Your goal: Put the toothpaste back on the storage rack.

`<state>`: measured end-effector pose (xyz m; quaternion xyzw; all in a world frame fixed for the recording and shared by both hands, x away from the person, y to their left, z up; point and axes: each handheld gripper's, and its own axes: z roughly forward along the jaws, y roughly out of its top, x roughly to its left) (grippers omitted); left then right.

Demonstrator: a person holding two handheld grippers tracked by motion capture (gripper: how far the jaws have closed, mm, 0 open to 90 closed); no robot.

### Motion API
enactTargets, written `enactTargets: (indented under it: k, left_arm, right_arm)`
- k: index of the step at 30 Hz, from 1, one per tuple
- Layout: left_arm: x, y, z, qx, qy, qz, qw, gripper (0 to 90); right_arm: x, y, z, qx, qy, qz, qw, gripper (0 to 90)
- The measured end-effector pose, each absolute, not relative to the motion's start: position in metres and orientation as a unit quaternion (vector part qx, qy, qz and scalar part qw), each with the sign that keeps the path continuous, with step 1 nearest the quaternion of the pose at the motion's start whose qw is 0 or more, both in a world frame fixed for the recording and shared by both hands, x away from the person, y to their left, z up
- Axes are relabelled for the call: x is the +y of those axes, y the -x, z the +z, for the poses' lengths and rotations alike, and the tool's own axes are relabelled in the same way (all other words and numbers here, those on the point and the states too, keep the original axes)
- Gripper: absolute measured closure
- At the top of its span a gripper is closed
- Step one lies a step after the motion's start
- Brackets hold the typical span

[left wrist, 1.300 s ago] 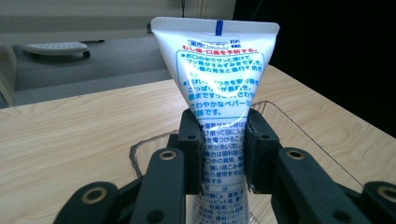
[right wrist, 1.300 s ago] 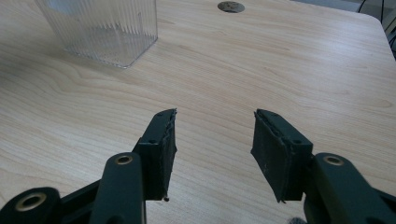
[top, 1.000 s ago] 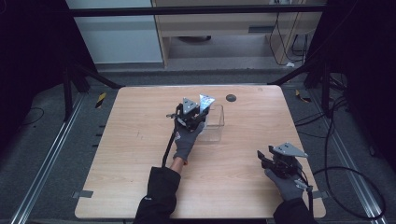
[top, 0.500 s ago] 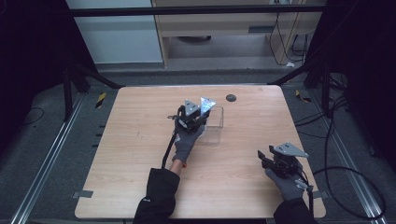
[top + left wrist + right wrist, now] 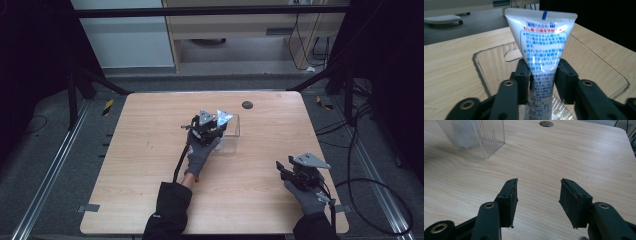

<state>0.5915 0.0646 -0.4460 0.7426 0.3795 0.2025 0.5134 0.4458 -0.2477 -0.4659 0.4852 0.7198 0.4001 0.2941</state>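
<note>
Left gripper view: toothpaste tube point(image 5: 541, 42) upright between jaws.

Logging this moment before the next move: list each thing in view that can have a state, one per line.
Toothpaste tube: upright, crimped end up, lower part inside the clear container.
Clear container: upright on the table, open at the top.
Left gripper: jaws have just been opening, tube between them, pads beside it without squeezing it.
Right gripper: open, nothing between its jaws, low over the table.

White tube point(image 5: 541, 42), blue-red print; clear ribbed container point(image 5: 474, 135); light woodgrain table point(image 5: 150, 150).
</note>
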Motion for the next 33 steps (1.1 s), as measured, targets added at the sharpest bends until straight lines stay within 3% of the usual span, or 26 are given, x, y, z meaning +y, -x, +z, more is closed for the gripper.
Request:
enactTargets:
  k: [10, 17, 19, 33]
  left_arm:
    - [0.092, -0.571, -0.412, 0.371, -0.732, 0.208, 0.532, 44.3]
    - [0.128, -0.551, -0.388, 0.359, -0.761, 0.222, 0.492, 40.9]
    - [0.142, -0.543, -0.386, 0.356, -0.766, 0.203, 0.495, 41.0]
    - [0.222, -0.492, -0.421, 0.397, -0.770, 0.225, 0.445, 37.0]
  right_arm:
    - [-0.249, -0.444, -0.465, 0.714, -0.487, 0.403, 0.300, 46.3]
    - [-0.250, -0.443, -0.464, 0.710, -0.489, 0.404, 0.305, 43.1]
    - [-0.251, -0.442, -0.464, 0.708, -0.492, 0.405, 0.304, 41.3]
    - [-0.257, -0.440, -0.464, 0.698, -0.501, 0.406, 0.312, 34.5]
